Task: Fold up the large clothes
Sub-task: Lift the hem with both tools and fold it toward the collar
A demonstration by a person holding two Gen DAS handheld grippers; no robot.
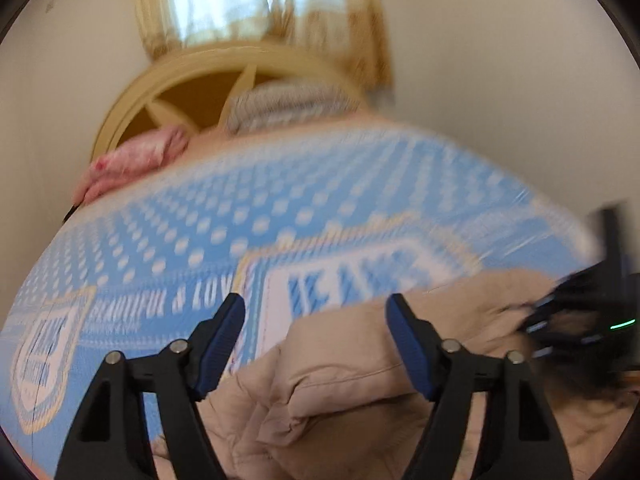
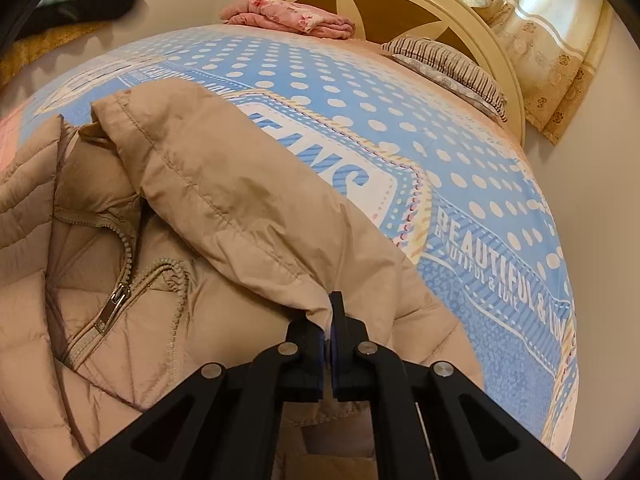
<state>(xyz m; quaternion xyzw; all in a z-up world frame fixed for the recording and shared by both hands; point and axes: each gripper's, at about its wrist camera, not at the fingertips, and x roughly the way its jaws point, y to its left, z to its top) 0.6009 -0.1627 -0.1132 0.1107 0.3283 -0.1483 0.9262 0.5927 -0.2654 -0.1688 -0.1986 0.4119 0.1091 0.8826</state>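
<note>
I counted one beige puffer jacket (image 2: pixel 224 200), lying on the blue dotted bedspread (image 2: pixel 460 184) with its zipper (image 2: pixel 116 300) part open. My right gripper (image 2: pixel 329 332) had its fingers pressed together on the jacket's sleeve end. My left gripper (image 1: pixel 316 344) hung above the jacket, fingers apart with nothing between them. At the headboard (image 2: pixel 420 4) I saw one folded pink cloth (image 2: pixel 292 18) and one striped pillow (image 2: pixel 448 68). The left view was blurred, and the sleeve covered part of the bedspread's print.

Beige quilted jacket (image 2: pixel 168 320) lies unzipped on bed; one sleeve (image 2: pixel 240 184) folded across.
</note>
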